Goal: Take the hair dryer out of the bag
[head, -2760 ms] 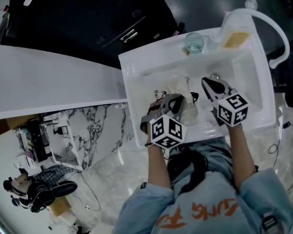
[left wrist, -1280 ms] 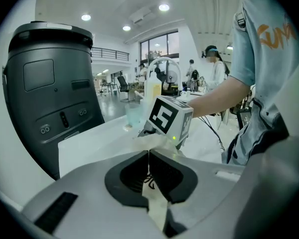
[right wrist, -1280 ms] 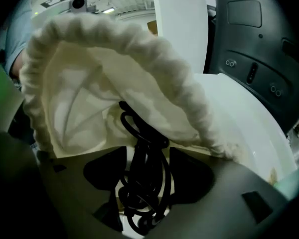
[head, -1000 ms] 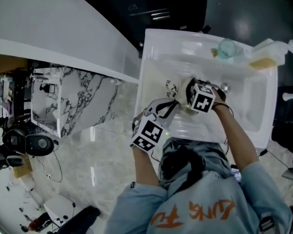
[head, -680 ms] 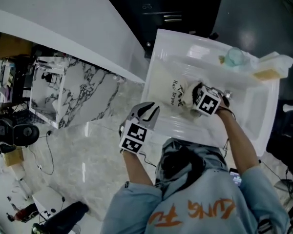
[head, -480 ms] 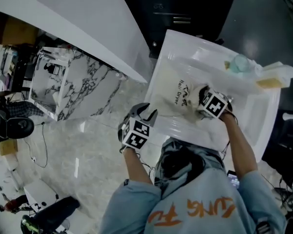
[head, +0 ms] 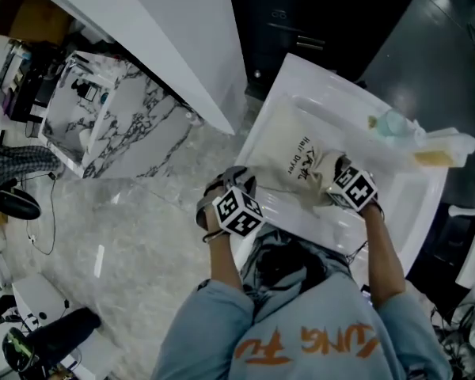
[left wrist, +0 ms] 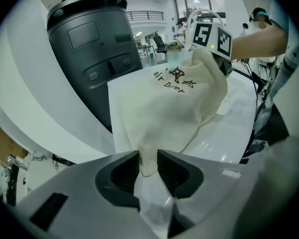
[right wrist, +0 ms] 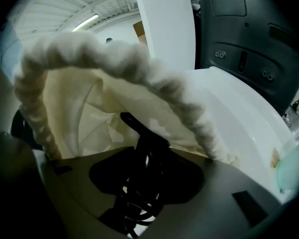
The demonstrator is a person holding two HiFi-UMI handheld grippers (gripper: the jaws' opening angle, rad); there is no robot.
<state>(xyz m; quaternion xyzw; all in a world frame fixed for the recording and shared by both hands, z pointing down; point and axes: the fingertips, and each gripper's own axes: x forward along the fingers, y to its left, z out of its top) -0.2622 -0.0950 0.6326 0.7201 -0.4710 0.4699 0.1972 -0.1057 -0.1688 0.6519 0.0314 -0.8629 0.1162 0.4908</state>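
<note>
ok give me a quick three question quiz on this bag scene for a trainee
1. Which lies between the jaws of the left gripper? A a corner of the cream bag; B a cup; C nothing.
2. True or false: the bag is empty.
3. What words are printed on the bag?
Key: 1 A; those jaws have just been opening and stand apart with the corner between them. 2 False: a black cord sits in its mouth, between the jaws of the right gripper, which have just been closing. 3 "Hair Dryer".
</note>
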